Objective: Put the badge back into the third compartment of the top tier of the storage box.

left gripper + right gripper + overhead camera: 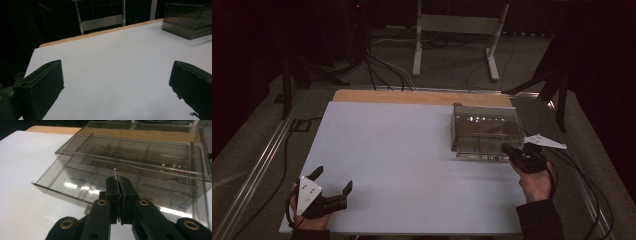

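While its jaws pinch a thin bit, the right hand-held gripper (117, 181) faces the clear box (140, 167) just ahead.

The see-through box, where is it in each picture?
High view: the box sits right of middle, towards the table's far side, just beyond the right hand-held gripper.
Left gripper view: the box is in the top right corner, far off.
Right gripper view: the box spans the middle and right, close ahead of the shut jaws.
Shared landmark: the table's wooden far edge.
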The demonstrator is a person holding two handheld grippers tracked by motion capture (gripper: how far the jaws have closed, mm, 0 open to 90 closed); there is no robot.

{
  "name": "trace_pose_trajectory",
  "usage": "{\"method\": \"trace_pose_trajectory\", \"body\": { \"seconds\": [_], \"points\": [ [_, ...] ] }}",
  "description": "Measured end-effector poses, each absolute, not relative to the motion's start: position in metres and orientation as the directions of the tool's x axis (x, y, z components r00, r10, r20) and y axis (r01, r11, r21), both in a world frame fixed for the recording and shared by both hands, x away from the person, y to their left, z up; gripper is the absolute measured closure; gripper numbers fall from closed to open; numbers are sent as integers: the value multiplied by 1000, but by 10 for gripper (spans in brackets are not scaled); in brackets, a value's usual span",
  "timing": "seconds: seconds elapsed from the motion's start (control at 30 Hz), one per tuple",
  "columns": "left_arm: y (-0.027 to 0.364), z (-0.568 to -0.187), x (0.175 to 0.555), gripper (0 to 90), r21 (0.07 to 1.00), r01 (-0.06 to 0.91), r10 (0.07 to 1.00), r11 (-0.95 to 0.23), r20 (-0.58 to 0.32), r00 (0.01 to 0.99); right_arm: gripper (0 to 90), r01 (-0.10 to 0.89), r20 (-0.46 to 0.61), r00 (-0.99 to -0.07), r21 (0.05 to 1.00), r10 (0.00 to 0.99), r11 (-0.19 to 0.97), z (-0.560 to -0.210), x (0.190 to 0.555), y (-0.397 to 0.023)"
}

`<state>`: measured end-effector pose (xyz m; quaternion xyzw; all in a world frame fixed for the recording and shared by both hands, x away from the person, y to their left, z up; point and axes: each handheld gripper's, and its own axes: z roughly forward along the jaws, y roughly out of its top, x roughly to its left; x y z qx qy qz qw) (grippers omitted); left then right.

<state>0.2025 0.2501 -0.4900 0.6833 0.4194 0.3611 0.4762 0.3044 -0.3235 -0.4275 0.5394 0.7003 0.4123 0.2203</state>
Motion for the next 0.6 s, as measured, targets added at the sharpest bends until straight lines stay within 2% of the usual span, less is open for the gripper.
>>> {"method": "trace_pose_trajectory", "body": {
  "seconds": [0.6],
  "points": [
    [251, -490, 201, 4, 954, 229, 919, -193, 94, 383, 879, 580, 66, -215, 811, 974, 73, -435, 311, -341]
  ]
}}
